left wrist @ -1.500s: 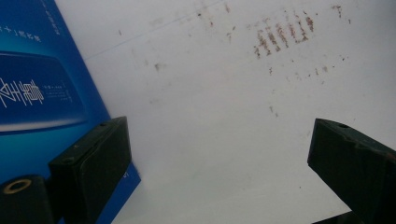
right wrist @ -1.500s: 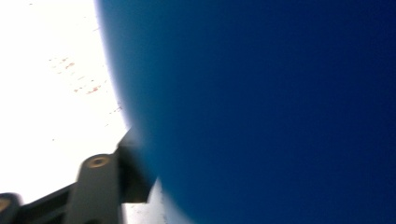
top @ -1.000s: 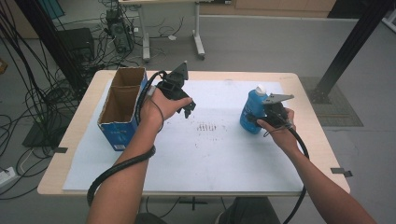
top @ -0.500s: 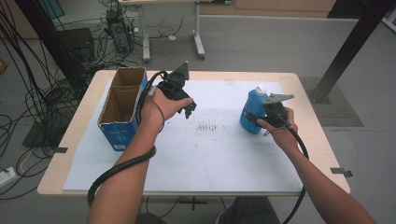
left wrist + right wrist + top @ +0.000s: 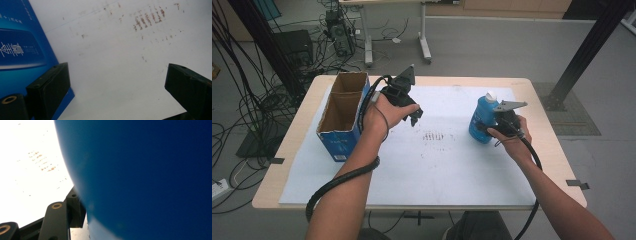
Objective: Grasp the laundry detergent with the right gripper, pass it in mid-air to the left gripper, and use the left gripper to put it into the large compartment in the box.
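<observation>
Taking the open cardboard box (image 5: 341, 116) at the left of the desk (image 5: 302, 165) as the landmark: it lies with its long axis running away from the person, top open, two compartments showing. Just to its right hovers the left gripper (image 5: 414, 116), its jaws spread wide with nothing between them; in the left gripper view they frame bare white paper, with the box's blue side wall beside the left jaw.

Farther right of the box, past the patch of brownish marks (image 5: 435, 136) on the white sheet (image 5: 412, 175), the blue bottle (image 5: 482, 118) stands upright, white cap up, well apart from the box. The right gripper (image 5: 486, 128) is at its side, jaws pinching the bottle's body; the right gripper view has the blue wall pressed up against a jaw.

So the bottle lies well to the right of the box, already in the right hand's jaws. If it is bound for the box, it likely has to travel leftward across the sheet.
</observation>
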The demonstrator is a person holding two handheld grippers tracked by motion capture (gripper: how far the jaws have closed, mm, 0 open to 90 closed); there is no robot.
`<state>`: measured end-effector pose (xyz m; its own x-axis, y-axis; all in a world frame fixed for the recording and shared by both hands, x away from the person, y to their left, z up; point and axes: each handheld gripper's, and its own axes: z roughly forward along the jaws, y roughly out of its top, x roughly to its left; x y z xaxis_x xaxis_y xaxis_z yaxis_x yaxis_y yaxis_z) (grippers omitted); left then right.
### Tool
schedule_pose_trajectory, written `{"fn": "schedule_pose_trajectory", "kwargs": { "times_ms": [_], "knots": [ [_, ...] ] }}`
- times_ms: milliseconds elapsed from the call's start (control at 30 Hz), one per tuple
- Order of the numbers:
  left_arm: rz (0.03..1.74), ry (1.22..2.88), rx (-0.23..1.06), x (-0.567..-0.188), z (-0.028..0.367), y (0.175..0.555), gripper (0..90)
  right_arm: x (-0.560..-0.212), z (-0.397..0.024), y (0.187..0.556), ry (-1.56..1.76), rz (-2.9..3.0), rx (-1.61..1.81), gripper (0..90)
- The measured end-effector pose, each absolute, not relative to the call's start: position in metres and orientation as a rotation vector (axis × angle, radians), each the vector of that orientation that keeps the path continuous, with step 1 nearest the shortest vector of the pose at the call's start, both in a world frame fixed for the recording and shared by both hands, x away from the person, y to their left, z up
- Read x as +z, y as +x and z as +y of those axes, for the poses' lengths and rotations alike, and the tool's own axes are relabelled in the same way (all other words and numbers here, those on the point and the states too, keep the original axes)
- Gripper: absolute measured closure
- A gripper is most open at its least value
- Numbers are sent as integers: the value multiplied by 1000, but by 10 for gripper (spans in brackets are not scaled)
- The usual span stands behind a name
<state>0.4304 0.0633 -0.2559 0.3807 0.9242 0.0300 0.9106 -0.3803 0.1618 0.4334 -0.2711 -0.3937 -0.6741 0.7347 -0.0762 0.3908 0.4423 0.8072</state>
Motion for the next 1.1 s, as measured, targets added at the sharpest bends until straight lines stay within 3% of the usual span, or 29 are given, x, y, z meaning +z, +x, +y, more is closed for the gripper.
{"fn": "schedule_pose_trajectory", "kwargs": {
  "times_ms": [1100],
  "knots": [
    [1676, 2508, 200, -247, 63, 431, 67, -394, -274, 435, 987, 2277, 1155, 427]
  ]
}}
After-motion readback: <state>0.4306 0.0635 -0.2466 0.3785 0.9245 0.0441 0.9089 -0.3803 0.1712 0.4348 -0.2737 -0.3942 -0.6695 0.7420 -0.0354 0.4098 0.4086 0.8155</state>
